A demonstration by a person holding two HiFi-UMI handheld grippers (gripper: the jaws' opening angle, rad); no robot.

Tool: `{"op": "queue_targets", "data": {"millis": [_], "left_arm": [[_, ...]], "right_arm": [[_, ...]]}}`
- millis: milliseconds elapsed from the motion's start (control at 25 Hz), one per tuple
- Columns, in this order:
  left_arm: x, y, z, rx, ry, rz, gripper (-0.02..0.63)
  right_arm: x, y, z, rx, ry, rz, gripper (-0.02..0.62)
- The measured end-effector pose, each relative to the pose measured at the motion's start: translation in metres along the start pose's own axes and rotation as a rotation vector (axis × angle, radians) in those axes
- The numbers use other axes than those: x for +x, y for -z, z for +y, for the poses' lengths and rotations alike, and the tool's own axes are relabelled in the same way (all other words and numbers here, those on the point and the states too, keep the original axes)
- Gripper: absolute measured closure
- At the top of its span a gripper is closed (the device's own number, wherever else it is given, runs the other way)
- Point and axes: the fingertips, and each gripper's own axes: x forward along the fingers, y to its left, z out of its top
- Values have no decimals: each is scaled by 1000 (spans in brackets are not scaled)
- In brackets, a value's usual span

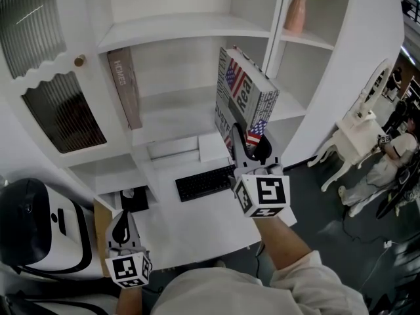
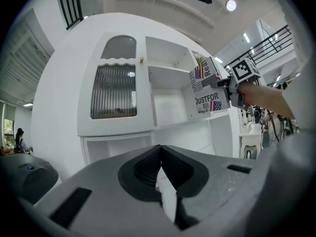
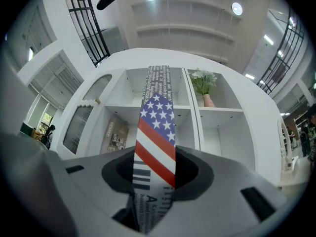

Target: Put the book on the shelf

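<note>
A thick book (image 1: 243, 92) with a stars-and-stripes and newsprint cover is held upright in the air in front of the white shelf unit (image 1: 172, 26). My right gripper (image 1: 250, 147) is shut on the book's lower edge. In the right gripper view the book's spine (image 3: 156, 137) runs up between the jaws, lined up with the middle shelf bay. The left gripper view shows the same book (image 2: 209, 89) at the right of that bay. My left gripper (image 1: 122, 233) hangs low at the left, jaws shut on nothing.
A brown book (image 1: 126, 88) leans at the left of the middle bay. A pink vase with a plant (image 1: 296, 10) stands in the right bay. On the desk lie a black keyboard (image 1: 205, 182) and a white device (image 1: 38, 225). A person (image 1: 394, 146) sits at the far right.
</note>
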Motion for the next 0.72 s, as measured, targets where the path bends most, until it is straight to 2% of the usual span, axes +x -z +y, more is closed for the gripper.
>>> {"op": "queue_targets", "data": {"millis": [720], "left_arm": [[-18, 9, 13, -11, -91, 28, 603]], "right_arm": [[37, 22, -2, 7, -12, 39, 439]]}}
